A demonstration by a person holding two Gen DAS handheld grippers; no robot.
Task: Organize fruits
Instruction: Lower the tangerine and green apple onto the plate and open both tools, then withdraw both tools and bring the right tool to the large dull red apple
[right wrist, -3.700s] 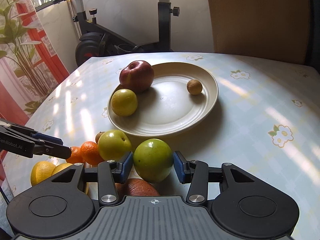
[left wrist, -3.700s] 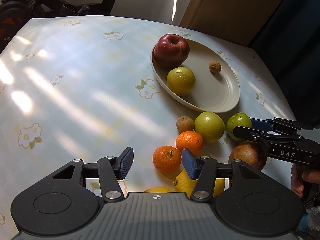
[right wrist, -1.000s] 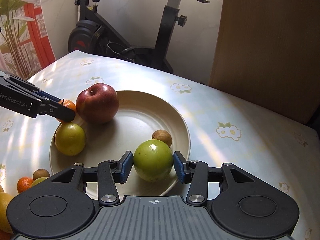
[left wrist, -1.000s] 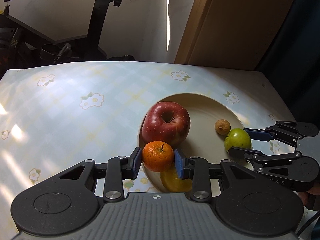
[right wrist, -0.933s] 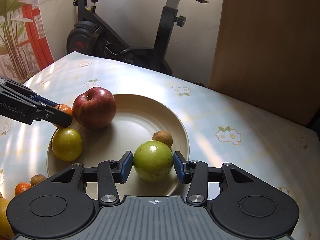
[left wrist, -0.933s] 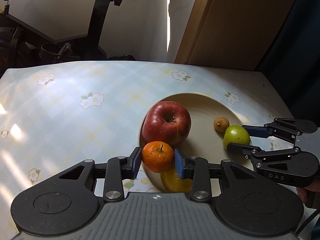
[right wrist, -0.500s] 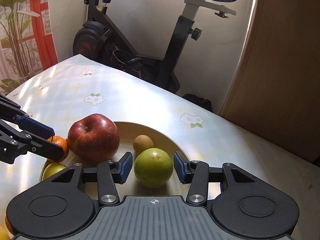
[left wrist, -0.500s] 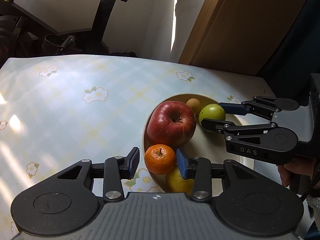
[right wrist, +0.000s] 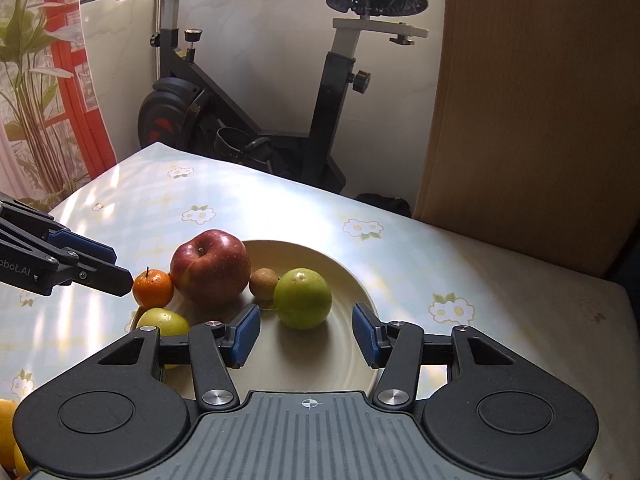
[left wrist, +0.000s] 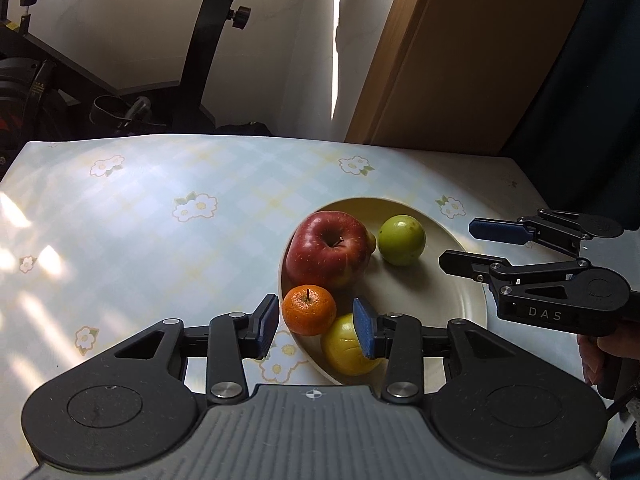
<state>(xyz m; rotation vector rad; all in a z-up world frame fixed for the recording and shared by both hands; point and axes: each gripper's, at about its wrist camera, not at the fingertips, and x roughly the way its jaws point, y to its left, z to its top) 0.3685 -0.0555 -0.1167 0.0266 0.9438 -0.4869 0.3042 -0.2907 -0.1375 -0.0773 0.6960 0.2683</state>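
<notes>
Left wrist view: round cream ceramic plate (left wrist: 460, 300) near the far right corner of the surface (left wrist: 160, 248), which wears a pale checked cloth with flower prints.

Contents of plate:
- large red apple (left wrist: 329, 255), at the plate's left rim;
- small orange tangerine with stem (left wrist: 309, 310), on the near-left rim, touching the apple;
- round yellow-green citrus fruit (left wrist: 348, 350), near rim, partly hidden behind a finger;
- smooth green round fruit (left wrist: 401, 240), far side;
- small brown round fruit (right wrist: 263, 283), between apple and green fruit, seen clearly only in the right wrist view.

Left gripper (left wrist: 316, 326): fingers parted, blue pads standing clear on either side of the tangerine; nothing held. Right gripper (right wrist: 306, 334): fingers wide apart, empty, just short of the green fruit.

Progress, as judged: five fruits lie on the plate, both latest ones apparently released. At least one yellow fruit (right wrist: 7, 420) shows at the right wrist view's lower left edge, off the plate; how many remain there cannot be told. The task looks well advanced, not finished.
</notes>
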